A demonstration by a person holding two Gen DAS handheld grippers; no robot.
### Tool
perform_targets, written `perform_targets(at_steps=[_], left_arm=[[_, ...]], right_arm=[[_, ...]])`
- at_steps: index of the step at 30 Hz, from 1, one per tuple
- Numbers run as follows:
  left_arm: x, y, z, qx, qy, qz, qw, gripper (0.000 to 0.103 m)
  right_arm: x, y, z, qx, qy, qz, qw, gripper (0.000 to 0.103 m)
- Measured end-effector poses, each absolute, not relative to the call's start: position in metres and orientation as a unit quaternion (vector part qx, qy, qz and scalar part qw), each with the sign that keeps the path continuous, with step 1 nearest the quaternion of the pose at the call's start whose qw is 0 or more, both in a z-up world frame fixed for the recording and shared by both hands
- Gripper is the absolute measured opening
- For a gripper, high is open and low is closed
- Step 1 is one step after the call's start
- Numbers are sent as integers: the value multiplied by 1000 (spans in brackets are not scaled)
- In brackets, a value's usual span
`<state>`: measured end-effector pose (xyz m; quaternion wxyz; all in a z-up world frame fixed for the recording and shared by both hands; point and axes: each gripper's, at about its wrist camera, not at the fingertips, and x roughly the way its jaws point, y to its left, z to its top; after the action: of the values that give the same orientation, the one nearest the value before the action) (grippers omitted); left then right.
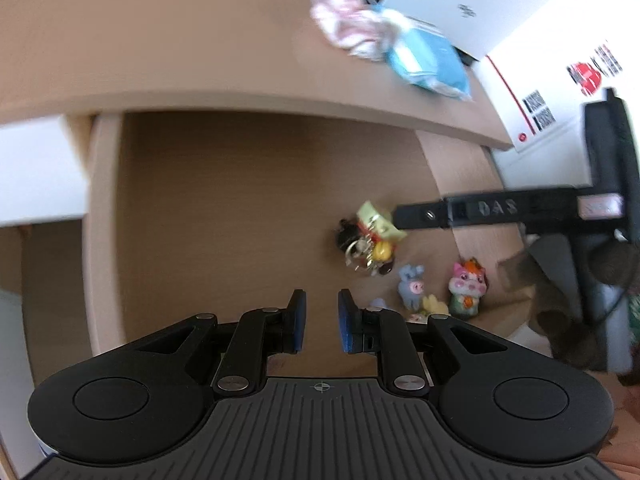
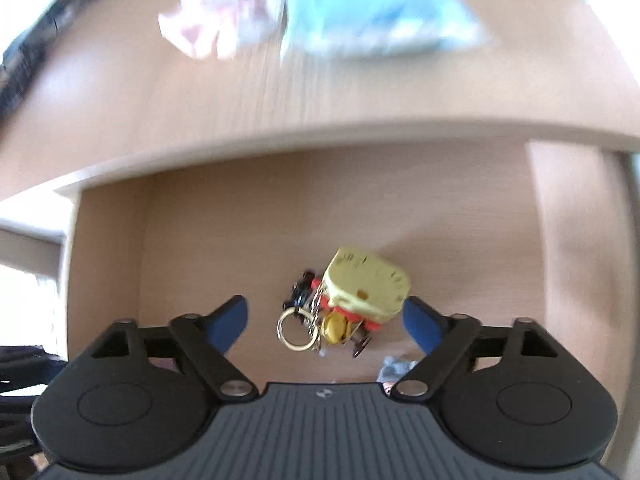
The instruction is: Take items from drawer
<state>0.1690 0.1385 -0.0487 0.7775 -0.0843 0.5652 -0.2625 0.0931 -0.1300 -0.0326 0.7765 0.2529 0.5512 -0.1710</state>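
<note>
The open wooden drawer [image 1: 240, 200] holds a keychain [image 1: 370, 240] with a yellow block figure, red parts and a gold ring. Beside it stand a grey-blue pig figure [image 1: 412, 286] and a pink-orange cat figure [image 1: 468, 288]. My left gripper [image 1: 322, 316] hovers over the drawer's front, left of the toys, its blue pads a narrow gap apart with nothing between them. My right gripper [image 2: 325, 303] stands wide open just above the keychain [image 2: 364, 288], a pad on each side and neither touching it. One right finger [image 1: 424, 214] reaches the keychain in the left wrist view.
The desk top [image 1: 160, 40] overhangs the drawer's back. On it lie a pink cloth [image 1: 348, 28] and a blue packet [image 1: 424, 60]. A white box [image 1: 560, 60] stands at the right. The drawer's side walls [image 2: 576, 240] close in both sides.
</note>
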Motion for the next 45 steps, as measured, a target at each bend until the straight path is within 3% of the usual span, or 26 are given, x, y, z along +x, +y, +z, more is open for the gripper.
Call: perform_targets(at_steps=[8, 14, 19, 31, 38, 45], left_arm=[[187, 76, -64, 25, 533, -332, 778, 19], [192, 21, -67, 127, 484, -410, 762, 19], [224, 0, -93, 101, 552, -386, 732, 19], [225, -5, -130, 130, 590, -307, 736, 23], [219, 20, -125, 88, 565, -346, 744, 21], [210, 69, -86, 15, 527, -349, 774, 21]], right_arm=[[40, -115, -2, 159, 506, -254, 809, 86], [4, -117, 7, 172, 495, -258, 812, 87], [-7, -104, -1, 165, 499, -261, 810, 87], [-25, -106, -9, 181, 499, -273, 803, 87], [-28, -106, -6, 172, 501, -276, 802, 87], [-22, -119, 0, 185, 489, -280, 805, 87]])
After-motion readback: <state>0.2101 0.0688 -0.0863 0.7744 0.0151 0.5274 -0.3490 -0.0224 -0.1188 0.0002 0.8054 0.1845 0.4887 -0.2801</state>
